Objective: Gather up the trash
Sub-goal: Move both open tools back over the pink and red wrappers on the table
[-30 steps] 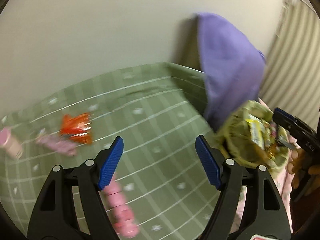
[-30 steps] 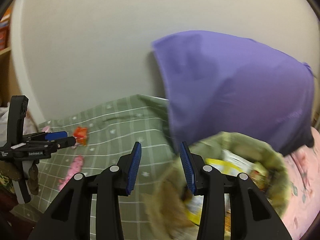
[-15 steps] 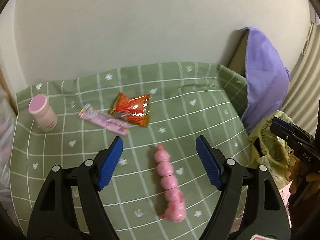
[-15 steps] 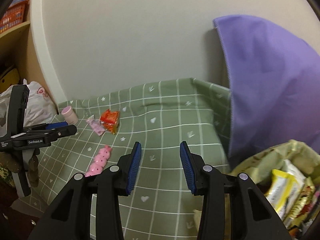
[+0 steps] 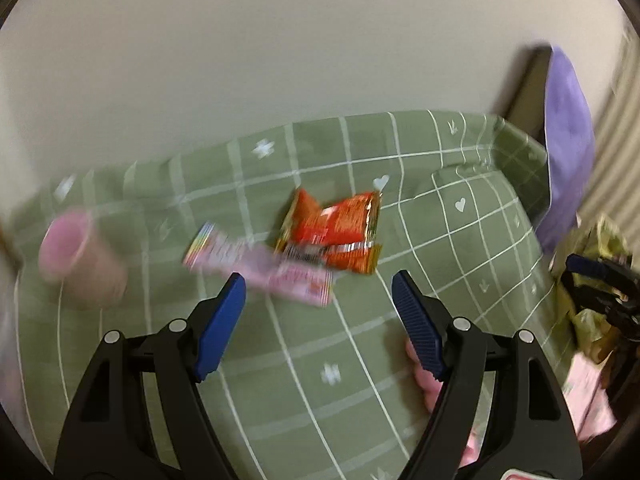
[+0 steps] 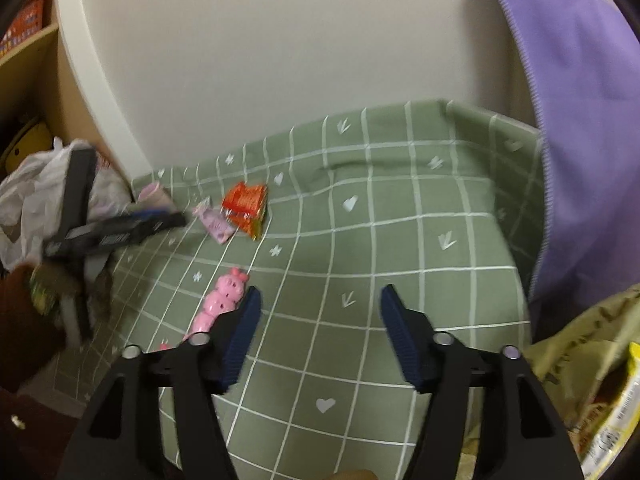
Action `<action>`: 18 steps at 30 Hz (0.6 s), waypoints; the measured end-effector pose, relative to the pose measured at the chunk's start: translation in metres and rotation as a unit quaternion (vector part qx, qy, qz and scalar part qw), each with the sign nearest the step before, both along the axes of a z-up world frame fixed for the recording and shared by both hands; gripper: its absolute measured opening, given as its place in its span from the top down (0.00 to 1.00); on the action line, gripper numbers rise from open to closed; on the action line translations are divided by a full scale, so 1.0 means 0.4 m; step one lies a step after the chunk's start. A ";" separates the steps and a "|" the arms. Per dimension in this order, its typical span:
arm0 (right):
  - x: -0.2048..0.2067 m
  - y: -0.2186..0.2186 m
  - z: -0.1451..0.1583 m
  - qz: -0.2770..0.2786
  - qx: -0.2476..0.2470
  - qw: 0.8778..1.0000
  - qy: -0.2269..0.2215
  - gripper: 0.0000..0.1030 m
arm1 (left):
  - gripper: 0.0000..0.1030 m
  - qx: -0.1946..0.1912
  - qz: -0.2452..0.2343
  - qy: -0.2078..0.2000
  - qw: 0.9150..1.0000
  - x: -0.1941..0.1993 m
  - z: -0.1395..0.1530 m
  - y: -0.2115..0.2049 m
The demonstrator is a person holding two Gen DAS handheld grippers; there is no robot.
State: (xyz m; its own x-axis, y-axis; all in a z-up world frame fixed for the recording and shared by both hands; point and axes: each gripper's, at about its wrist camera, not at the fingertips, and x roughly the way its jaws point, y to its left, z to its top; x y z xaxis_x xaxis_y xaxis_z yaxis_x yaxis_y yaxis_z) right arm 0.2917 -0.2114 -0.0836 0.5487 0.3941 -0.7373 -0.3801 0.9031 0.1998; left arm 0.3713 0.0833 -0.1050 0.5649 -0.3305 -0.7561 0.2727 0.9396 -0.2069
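A plain pale wall (image 6: 280, 60) backs a surface draped in a green checked cloth (image 6: 400, 260) printed with small hearts and stars. A purple cloth (image 6: 580, 120) hangs at three o'clock, and an open trash bag (image 6: 580, 352) with wrappers inside sits at four o'clock.

On the cloth lie an orange snack wrapper (image 5: 336, 232) and, touching its lower left edge, a pink wrapper (image 5: 260, 268). A pink cup (image 5: 76, 260) stands at nine o'clock, blurred. A pink beaded toy (image 6: 222, 304) lies nearer the front edge.

The left tool (image 5: 318, 324) is spread wide and holds nothing, hovering just short of the pink wrapper, with the orange one beyond it at twelve o'clock. The right tool (image 6: 318, 336) is opening, nothing between its jaws, above bare cloth, the toy at its ten o'clock.

The step in hand looks like a reach for the wrappers. To do it well, the left tool should probably straddle one wrapper only, press lightly into the soft cloth, and pinch a raised, crinkled edge, since flat foil may slip and the cloth could bunch up.
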 end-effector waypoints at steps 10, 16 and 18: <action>0.034 0.068 -0.054 0.045 -0.072 0.996 0.026 0.42 | 0.30 -0.003 0.020 0.072 0.997 0.128 -0.112 0.062; 0.108 0.155 -0.067 0.072 -0.089 0.993 0.011 0.42 | 0.30 -0.050 0.084 0.085 0.992 -0.028 -0.109 0.113; 0.143 0.206 -0.072 0.091 -0.068 0.994 0.006 0.42 | 0.30 -0.067 0.103 0.090 0.988 -0.079 -0.104 0.124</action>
State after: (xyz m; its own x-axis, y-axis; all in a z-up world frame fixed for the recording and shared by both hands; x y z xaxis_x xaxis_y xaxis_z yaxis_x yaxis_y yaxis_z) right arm 0.3490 -0.1292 -0.1124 0.4684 0.3825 -0.7964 -0.5376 0.8387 0.0866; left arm 0.3395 0.1330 -0.1466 0.4917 -0.3255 -0.8076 0.0257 0.9325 -0.3602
